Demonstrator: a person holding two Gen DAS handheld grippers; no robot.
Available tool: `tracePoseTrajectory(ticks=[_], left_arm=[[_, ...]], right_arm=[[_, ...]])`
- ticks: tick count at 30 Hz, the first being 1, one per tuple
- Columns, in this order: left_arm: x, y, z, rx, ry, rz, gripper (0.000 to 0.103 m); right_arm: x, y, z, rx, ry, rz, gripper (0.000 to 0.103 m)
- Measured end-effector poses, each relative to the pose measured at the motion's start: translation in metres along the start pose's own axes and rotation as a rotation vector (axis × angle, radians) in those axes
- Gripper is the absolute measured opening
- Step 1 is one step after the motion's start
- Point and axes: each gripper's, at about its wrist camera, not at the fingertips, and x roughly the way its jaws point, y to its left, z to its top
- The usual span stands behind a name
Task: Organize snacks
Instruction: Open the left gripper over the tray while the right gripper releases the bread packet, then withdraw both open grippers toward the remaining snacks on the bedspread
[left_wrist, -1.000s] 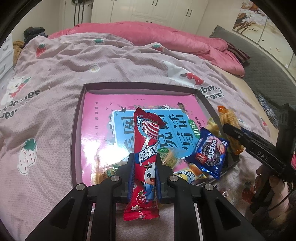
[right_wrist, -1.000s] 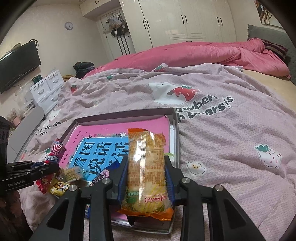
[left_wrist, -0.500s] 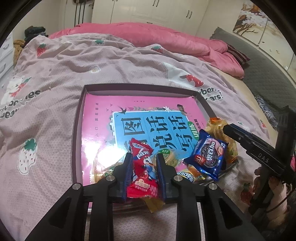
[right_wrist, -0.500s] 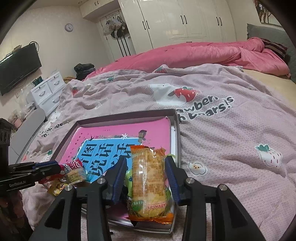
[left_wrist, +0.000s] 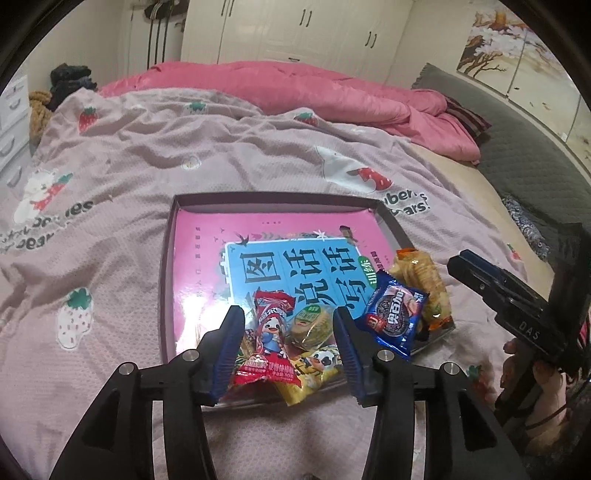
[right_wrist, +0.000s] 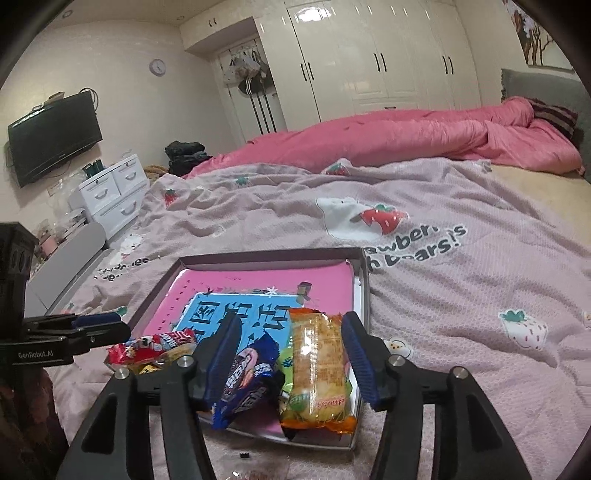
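I read "DAS" in pale letters on the black body of the right gripper (left_wrist: 476, 280), seen from the left wrist camera. From the right wrist camera, "GenRobot.AI" stands in white on the side of the left gripper (right_wrist: 99, 326). The bedspread (right_wrist: 461, 295) carries dark print: "...awber..." over "...h bears!s", part hidden by the box (right_wrist: 364, 273). The book cover (left_wrist: 295, 266) in the box shows large Chinese characters I cannot transcribe with confidence. Snack wrapper print is too small to read.

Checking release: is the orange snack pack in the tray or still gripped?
In the tray: orange snack pack lies between the right gripper's open jaws.
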Motion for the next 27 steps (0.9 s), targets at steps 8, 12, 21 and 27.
tracePoseTrajectory(ticks=[8,12,21,27], left_arm=[[-0.020,-0.008,-0.003,0.025,-0.019,0.013,0.057],[-0.029,-0.011,-0.007,0.036,-0.018,0.026,0.058],[-0.043,-0.014,-0.020,0.039,0.000,0.026,0.064],[-0.050,-0.015,-0.033,0.049,0.026,0.026,0.064]], right_arm=[[-0.023,0.010,-0.005,-0.017,-0.020,-0.004,0.057],[-0.032,0.014,-0.009,-0.006,-0.016,-0.003,0.057],[-0.048,0.023,-0.021,0.003,0.001,0.000,0.059],[-0.053,0.026,-0.031,0.015,0.027,0.002,0.060]])
